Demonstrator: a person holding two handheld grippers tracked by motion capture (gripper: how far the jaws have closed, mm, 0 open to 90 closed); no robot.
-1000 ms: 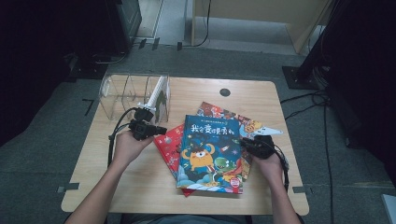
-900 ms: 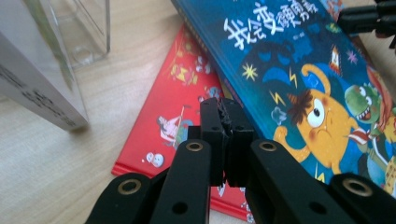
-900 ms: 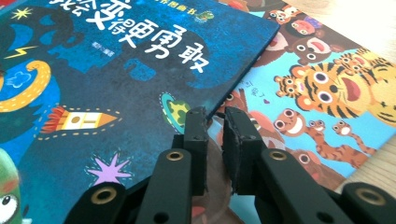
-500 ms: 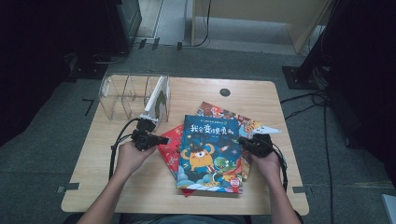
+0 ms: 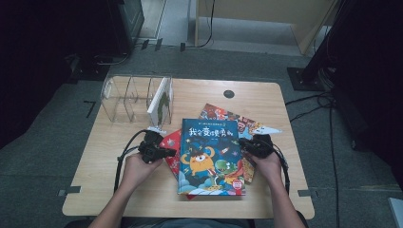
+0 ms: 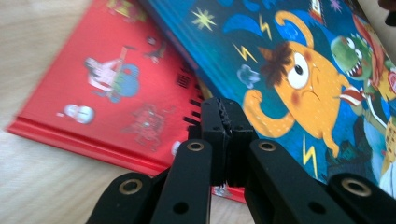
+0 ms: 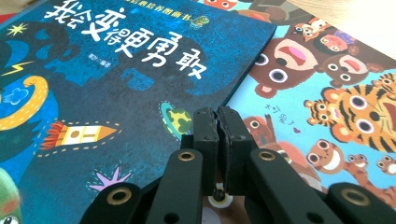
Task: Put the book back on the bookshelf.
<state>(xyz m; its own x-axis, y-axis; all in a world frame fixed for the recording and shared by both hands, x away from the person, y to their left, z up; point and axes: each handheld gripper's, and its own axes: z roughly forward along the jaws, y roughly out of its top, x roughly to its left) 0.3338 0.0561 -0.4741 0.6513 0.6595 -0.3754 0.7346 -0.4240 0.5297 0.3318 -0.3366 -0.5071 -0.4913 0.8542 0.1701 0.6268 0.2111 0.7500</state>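
Note:
A blue picture book (image 5: 209, 156) with an orange monster lies on top of a fanned stack on the table. Under it a red book (image 5: 172, 142) sticks out at the left, and a book with cartoon animals (image 5: 223, 114) sticks out at the right. My left gripper (image 5: 173, 153) is shut and empty, its tips (image 6: 226, 109) low over the red book (image 6: 126, 79) beside the blue book's left edge (image 6: 299, 56). My right gripper (image 5: 241, 141) has just been closing; it is shut on nothing (image 7: 218, 114) at the blue cover's right edge (image 7: 116, 60), next to the animal book (image 7: 327, 93).
A clear plastic rack (image 5: 126, 97) stands at the table's back left, with one thin book (image 5: 160, 102) upright in its right slot. A dark round hole (image 5: 229, 94) sits near the back edge. Bare wood (image 5: 104, 161) lies left of the stack.
My left hand has come from near the rack toward the front and down to the red book's edge. The right hand has stayed at the blue book's right edge.

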